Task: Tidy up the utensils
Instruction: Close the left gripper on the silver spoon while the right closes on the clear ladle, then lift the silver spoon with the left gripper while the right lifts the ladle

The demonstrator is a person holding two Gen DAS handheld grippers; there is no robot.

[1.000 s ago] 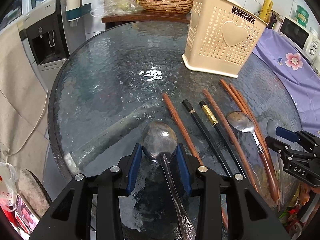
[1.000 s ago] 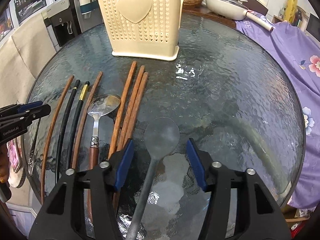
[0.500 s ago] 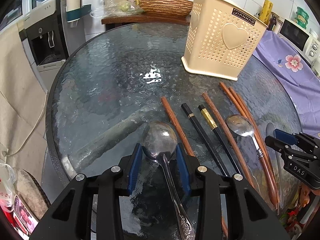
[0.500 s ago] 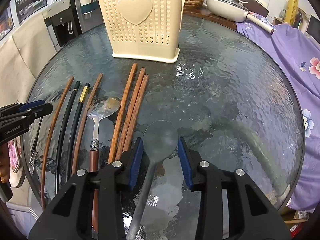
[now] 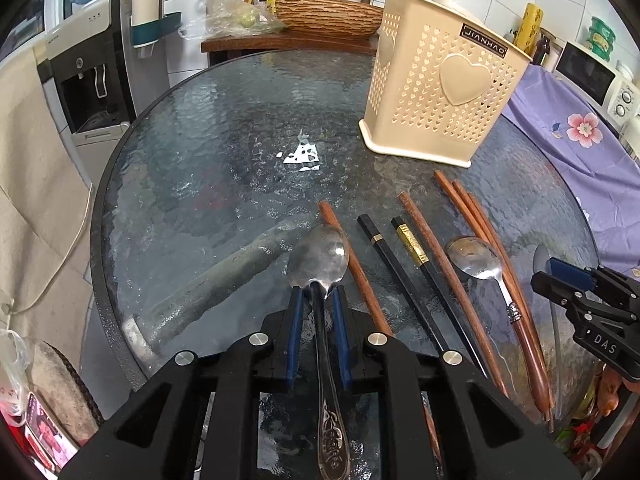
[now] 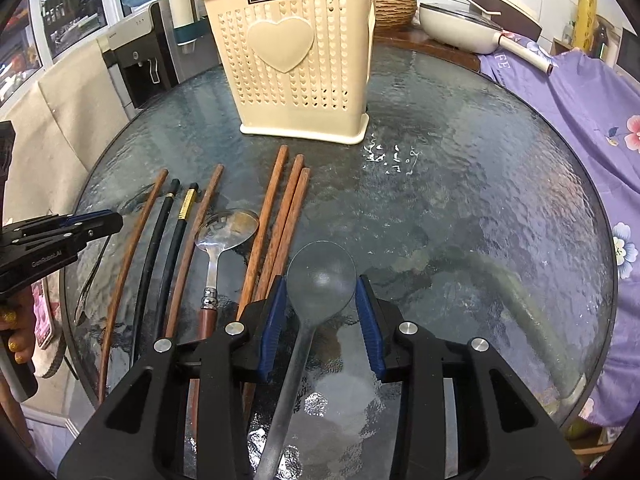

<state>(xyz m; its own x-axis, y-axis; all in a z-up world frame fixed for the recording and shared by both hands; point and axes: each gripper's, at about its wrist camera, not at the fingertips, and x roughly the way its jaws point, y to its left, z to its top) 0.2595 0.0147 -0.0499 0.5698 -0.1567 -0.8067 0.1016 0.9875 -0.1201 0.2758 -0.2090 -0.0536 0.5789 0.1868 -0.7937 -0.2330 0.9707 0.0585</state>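
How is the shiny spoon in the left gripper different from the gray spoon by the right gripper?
The shiny spoon gleams and mirrors light; the gray spoon looks dull and matte. The left gripper is shut on the shiny spoon's neck, while the right gripper stands open around the gray spoon's bowl, pads apart from it. The shiny spoon's handle is patterned; the gray spoon's is plain. Both point toward the cream basket.

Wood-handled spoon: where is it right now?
The wood-handled spoon lies flat on the glass table, left of centre in the right wrist view, between a single brown chopstick and three brown chopsticks.
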